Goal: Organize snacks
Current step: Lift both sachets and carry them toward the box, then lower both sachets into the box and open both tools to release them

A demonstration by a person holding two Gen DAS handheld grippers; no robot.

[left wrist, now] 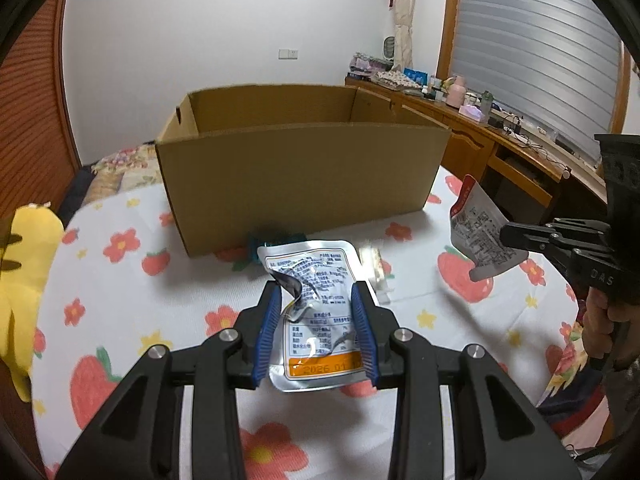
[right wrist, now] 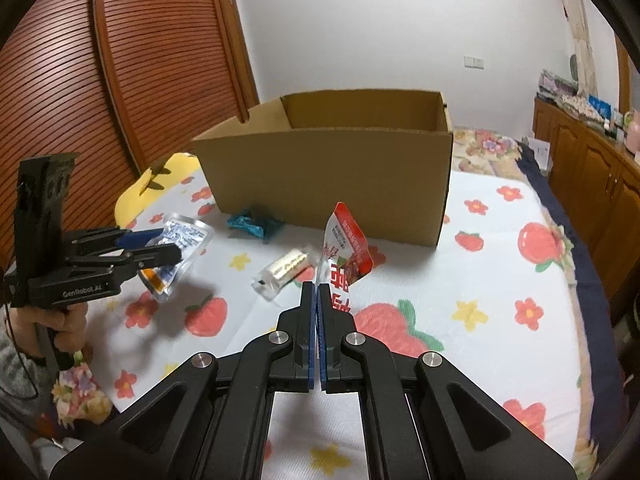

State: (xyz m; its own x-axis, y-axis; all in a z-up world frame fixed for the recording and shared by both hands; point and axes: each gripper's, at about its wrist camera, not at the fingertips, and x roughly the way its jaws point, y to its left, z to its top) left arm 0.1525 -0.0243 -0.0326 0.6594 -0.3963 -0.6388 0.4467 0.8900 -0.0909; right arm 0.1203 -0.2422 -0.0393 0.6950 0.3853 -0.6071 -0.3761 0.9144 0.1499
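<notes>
A home bedroom; a bed (right wrist: 500, 280) under a white sheet printed with strawberries and flowers fills the foreground, an open cardboard box (left wrist: 300, 168) upon it; at nine o'clock in the right wrist view a slatted wooden wardrobe door (right wrist: 120, 60); at two o'clock in the left wrist view a cluttered wooden dresser (left wrist: 480, 132), a curtain (left wrist: 402, 12) and a shuttered window (left wrist: 536, 40).

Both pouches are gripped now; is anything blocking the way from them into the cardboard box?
Nothing visible. The silver pouch and red pouch are held clear above the bedspread; the cardboard box is open-topped, and only its near wall needs clearing.
</notes>
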